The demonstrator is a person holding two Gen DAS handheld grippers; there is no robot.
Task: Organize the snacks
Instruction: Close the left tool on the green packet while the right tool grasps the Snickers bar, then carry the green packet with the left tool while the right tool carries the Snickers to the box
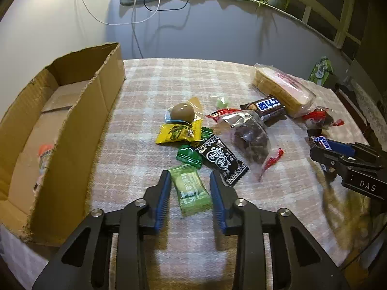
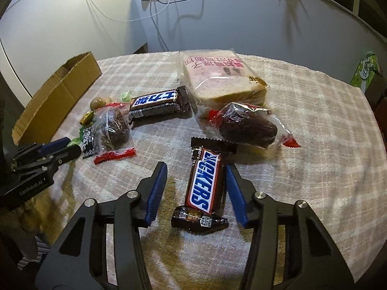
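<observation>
Left wrist: left gripper (image 1: 189, 180) open astride green candy (image 1: 191, 189); box (image 1: 72, 130) snack (image 1: 44, 154) half-hidden.

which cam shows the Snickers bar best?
Right wrist. The Snickers bar lies full length between the right tongs, logo readable, wrapper ends visible. The left wrist view catches only one end of it at the right edge, mostly hidden behind the right tongs.
</observation>
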